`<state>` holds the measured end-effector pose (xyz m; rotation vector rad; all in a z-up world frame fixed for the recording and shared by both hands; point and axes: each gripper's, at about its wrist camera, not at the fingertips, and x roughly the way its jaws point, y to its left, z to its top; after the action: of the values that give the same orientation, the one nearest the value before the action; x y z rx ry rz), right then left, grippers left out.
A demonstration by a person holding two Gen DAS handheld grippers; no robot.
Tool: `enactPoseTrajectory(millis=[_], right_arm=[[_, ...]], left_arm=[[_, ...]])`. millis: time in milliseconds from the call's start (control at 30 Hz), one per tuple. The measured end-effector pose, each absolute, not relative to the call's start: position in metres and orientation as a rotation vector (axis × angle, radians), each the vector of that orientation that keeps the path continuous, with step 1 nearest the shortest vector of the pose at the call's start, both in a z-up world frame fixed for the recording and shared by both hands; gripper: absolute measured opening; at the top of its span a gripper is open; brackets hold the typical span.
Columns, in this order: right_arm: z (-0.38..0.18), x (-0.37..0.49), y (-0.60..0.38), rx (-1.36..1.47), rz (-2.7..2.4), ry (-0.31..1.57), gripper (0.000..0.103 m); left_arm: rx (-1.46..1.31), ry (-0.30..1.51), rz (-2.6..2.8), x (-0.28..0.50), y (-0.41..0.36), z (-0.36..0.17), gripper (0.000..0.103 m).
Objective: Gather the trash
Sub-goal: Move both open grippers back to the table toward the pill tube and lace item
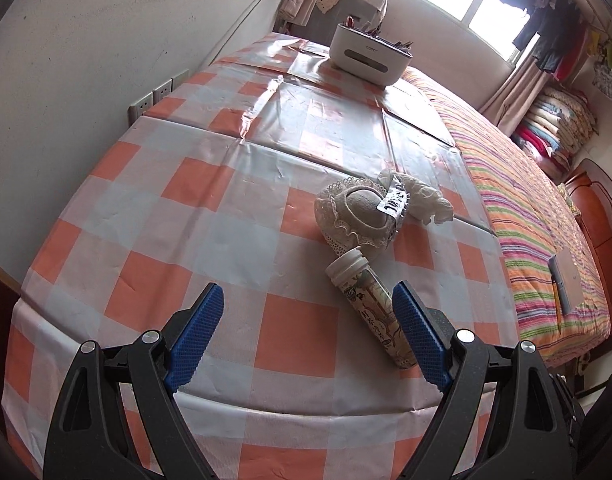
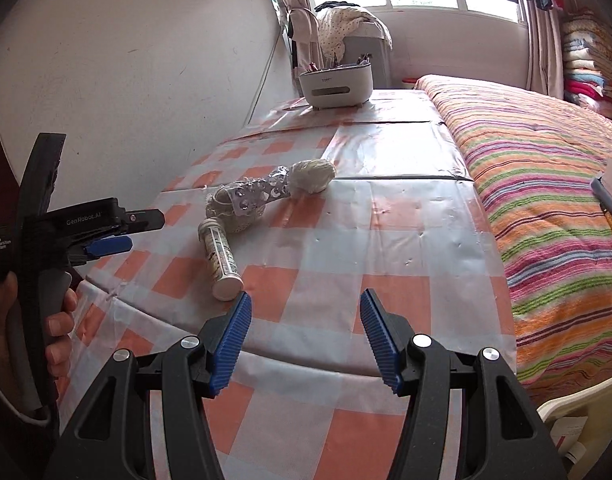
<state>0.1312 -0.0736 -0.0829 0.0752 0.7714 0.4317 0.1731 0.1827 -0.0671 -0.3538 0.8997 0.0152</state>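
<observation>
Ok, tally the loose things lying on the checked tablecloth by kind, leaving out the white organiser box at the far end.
Printed cylindrical bottle with white cap: 1
Cream lace cloth pieces: 2
Silvery foil blister strip: 1
Total: 4

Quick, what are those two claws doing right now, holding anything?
Left gripper: open, holding nothing; the tube lies just ahead.
Right gripper: open, holding nothing.

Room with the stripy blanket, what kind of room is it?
Probably a bedroom in a home. There is a bed with a striped blanket, folded quilts stacked by the window, and clothes hanging up near it.
</observation>
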Motion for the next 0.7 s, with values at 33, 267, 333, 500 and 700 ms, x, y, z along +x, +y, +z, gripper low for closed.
enactPoseTrajectory(millis=[33,267,333,500,700], right_arm=[[-0.084,0.135,-0.067,0.065,0.445,0.777,0.055],[-0.092,0.160,-0.024,0.004,0.528,0.815,0.055],[-0.094,0.167,-0.013,-0.014,0.549,0.825,0.055],[-0.099,0.182,0.005,-0.042,0.581,0.842,0.055],[-0.105,0.198,0.019,-0.059,0.606,0.863,0.055]], left_arm=[[-0.362,0.902,0.018,0.176,0.185,-0.069,0.085],[-0.412,0.915,0.043,0.194,0.199,-0.074,0.085],[-0.430,0.918,0.044,0.200,0.204,-0.075,0.085],[-0.470,0.927,0.048,0.214,0.211,-0.078,0.085],[-0.479,0.950,0.040,0.238,0.210,-0.084,0.085]])
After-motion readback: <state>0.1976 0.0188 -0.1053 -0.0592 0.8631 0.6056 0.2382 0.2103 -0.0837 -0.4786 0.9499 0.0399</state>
